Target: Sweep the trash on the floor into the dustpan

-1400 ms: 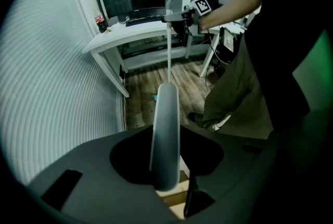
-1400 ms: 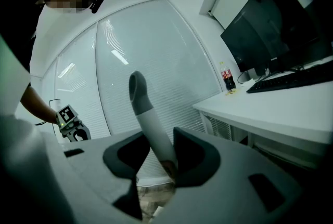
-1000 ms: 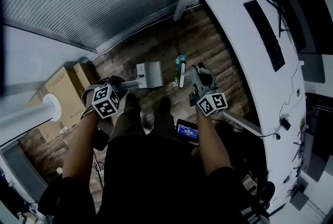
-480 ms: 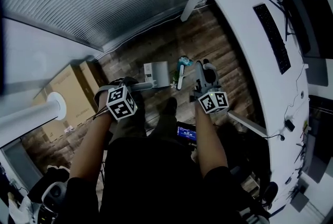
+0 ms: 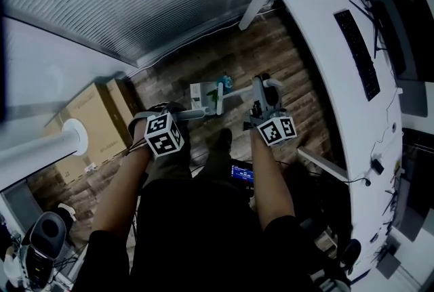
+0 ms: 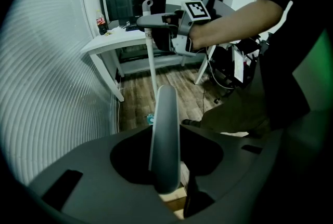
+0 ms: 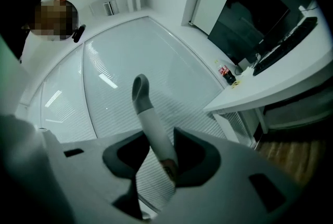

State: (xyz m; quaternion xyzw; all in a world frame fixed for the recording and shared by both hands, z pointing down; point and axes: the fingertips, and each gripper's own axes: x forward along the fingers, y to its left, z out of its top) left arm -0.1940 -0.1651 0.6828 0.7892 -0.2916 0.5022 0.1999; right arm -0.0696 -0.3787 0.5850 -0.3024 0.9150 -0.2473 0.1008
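trash [image 5: 226,82], a small teal scrap, lies on the wooden floor [image 5: 271,53] just beside the pale head of the broom [image 5: 218,102] and close to the white dustpan [image 5: 202,95], which sits on the floor ahead of the person's feet. in the left gripper view the same scrap shows at the foot of the broom's upright pole, near a leg of the white counter [image 5: 319,47]. the left tongs [image 6: 165,166] point steeply down and are closed on the dustpan handle [image 6: 165,129], a grey bar that runs up between the two jaws and fills the gap there. the right tongs [image 7: 161,158] are held about level and are closed on the broom handle [image 7: 151,124], gripping it a little below its grey hooked tip, with the pale shaft pinched between the jaws. the two tongs are apart, the left over the dustpan's side and the right over the broom's. a black keyboard [image 5: 356,53] lies on the counter, and cardboard boxes [image 5: 95,114] stand against the wall on the person's left.
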